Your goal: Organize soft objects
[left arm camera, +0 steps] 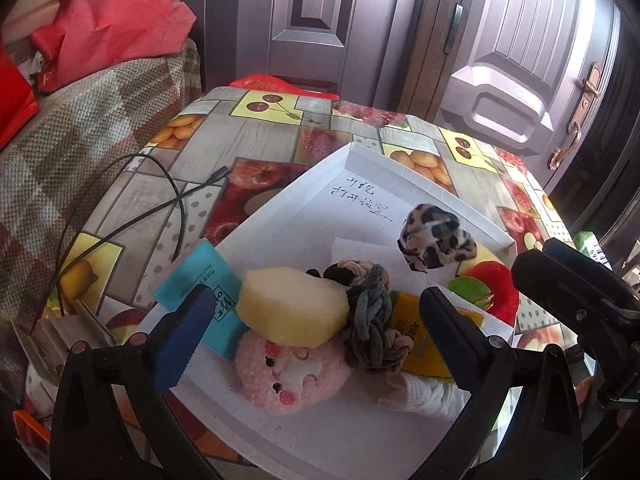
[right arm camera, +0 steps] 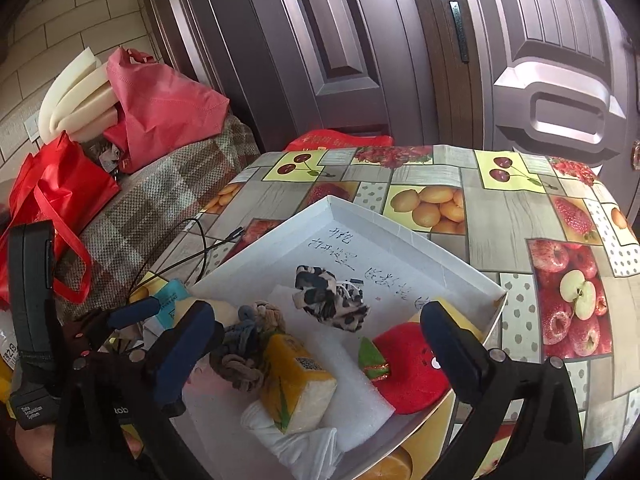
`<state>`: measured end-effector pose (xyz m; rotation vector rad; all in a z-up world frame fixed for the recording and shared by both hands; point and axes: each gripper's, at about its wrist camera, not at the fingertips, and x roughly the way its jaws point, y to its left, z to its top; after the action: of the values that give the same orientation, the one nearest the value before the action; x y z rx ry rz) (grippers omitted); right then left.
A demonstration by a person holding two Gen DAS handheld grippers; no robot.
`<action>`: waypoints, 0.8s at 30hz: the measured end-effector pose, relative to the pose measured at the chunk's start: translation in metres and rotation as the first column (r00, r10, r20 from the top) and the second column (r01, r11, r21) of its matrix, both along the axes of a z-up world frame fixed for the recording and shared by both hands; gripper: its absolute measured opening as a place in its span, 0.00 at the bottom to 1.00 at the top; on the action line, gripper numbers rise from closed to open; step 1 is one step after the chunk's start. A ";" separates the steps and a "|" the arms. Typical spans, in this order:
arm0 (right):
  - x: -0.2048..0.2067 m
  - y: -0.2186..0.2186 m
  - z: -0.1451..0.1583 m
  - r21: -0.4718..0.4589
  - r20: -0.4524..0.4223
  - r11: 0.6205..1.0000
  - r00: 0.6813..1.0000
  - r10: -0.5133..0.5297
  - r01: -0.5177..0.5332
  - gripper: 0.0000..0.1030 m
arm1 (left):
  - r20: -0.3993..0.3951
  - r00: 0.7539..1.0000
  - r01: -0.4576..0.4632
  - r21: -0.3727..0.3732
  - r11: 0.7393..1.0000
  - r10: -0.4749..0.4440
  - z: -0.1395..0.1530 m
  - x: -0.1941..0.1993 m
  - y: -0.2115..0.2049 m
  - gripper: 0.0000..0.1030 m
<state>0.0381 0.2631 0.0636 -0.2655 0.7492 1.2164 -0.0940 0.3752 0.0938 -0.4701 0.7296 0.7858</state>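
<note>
A white tray (left arm camera: pixel 362 160) sits on the fruit-print tablecloth and holds soft items. In the left wrist view these are a yellow sponge (left arm camera: pixel 294 306), a pink plush face (left arm camera: pixel 290 372), a blue tissue packet (left arm camera: pixel 196 280), braided hair ties (left arm camera: pixel 370 320), a leopard scrunchie (left arm camera: pixel 434 240), a red apple plush (left arm camera: pixel 498 286) and a yellow tissue pack (left arm camera: pixel 414 332). My left gripper (left arm camera: pixel 316 332) hangs open above the sponge and hair ties, touching nothing. My right gripper (right arm camera: pixel 316 328) is open over the yellow tissue pack (right arm camera: pixel 300 384), between the hair ties (right arm camera: pixel 244 344) and the apple plush (right arm camera: pixel 408 368).
A black cable (left arm camera: pixel 132 208) lies on the tablecloth (left arm camera: pixel 260 140) left of the tray. A checkered blanket (left arm camera: pixel 80 128) with a pink bag (left arm camera: pixel 120 20) and a red bag (right arm camera: pixel 60 192) stands to the left. A dark door (right arm camera: pixel 540 80) is behind the table.
</note>
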 end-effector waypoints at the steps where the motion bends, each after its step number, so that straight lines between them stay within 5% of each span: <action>1: -0.001 -0.003 0.002 0.004 0.004 1.000 1.000 -0.003 0.003 1.00 | 0.002 1.000 -0.001 0.001 1.000 0.001 0.001 -0.001 -0.002 1.00; 14: -0.039 -0.071 0.067 0.163 0.146 0.986 0.987 -0.061 0.037 1.00 | 0.098 0.994 0.031 0.081 0.996 -0.039 0.059 -0.025 -0.053 1.00; 24: -0.053 -0.143 0.122 0.292 0.226 0.922 0.918 -0.326 0.255 1.00 | 0.105 0.991 0.064 0.215 0.974 -0.088 0.117 -0.046 -0.113 1.00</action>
<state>-0.0152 0.1200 0.1856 -0.0953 0.3695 0.9529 -0.1404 0.2624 0.2109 -0.2902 0.5474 0.7488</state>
